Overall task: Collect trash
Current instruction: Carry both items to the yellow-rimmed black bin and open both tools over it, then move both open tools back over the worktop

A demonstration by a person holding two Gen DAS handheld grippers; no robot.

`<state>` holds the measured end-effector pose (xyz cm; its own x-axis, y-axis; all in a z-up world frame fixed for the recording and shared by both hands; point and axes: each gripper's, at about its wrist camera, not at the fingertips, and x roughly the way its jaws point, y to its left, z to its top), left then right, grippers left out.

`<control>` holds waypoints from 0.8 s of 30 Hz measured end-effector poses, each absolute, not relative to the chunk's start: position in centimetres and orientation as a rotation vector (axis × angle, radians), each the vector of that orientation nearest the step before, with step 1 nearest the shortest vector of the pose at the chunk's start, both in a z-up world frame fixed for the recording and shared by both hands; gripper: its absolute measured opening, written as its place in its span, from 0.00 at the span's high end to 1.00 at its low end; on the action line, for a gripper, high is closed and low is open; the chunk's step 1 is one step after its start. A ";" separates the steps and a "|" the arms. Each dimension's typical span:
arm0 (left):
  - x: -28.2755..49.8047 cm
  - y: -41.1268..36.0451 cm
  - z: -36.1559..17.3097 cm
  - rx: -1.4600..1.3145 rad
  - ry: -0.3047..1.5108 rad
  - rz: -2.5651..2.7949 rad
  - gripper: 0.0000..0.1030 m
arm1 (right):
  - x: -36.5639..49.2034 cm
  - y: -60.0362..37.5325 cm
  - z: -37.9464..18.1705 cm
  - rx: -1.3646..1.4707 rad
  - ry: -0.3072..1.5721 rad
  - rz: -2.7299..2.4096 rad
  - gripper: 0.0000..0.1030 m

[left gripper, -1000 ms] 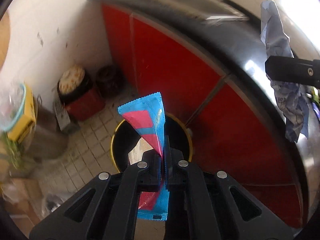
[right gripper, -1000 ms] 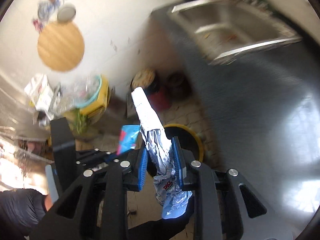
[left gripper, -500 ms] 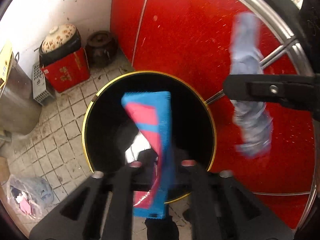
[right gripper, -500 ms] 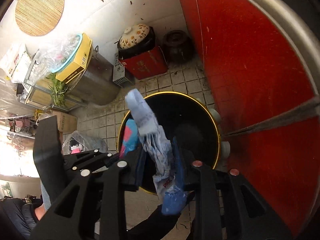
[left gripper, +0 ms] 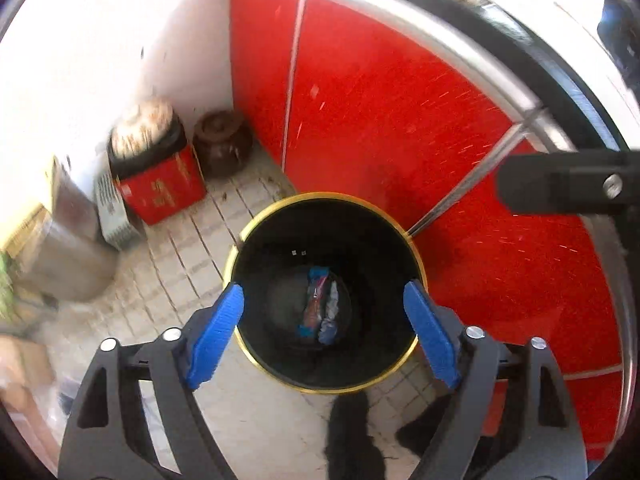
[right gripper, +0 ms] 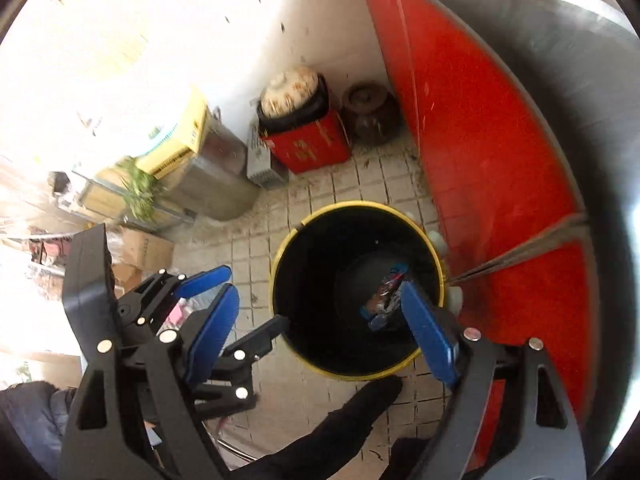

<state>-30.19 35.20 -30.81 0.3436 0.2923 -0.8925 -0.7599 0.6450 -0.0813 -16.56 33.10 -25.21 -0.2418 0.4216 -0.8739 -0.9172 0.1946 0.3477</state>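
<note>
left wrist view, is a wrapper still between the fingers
No, the left gripper has just been opening, with nothing between its blue fingers, and the wrappers lie at the bottom of the bin.

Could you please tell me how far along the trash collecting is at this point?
Done: the pink-and-blue wrapper and the silvery wrapper lie at the bottom of the black bin. In hand: nothing. The left claw and right claw have just been opening above the bin, with nothing between the jaws. Left: no more loose trash shows in these views, so more may lie elsewhere.
</note>
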 end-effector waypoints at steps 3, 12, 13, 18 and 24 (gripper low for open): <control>-28.7 33.4 -25.6 -0.442 1.012 0.694 0.09 | -15.1 29.1 -18.6 -0.510 1.137 1.336 0.14; -16.9 23.1 -11.4 -0.182 0.936 0.381 0.06 | -7.0 7.7 -4.2 -0.320 0.917 0.806 0.07; -15.1 21.6 -10.4 -0.164 0.921 0.314 0.06 | -6.5 5.6 -3.7 -0.299 0.915 0.754 0.07; -7.6 12.6 -6.2 0.003 0.875 -0.028 0.06 | -4.7 -7.3 -1.4 -0.161 0.876 0.411 0.07; -4.1 3.6 -4.2 0.162 0.833 -0.239 0.06 | -4.9 -18.9 -2.0 -0.025 0.874 0.177 0.07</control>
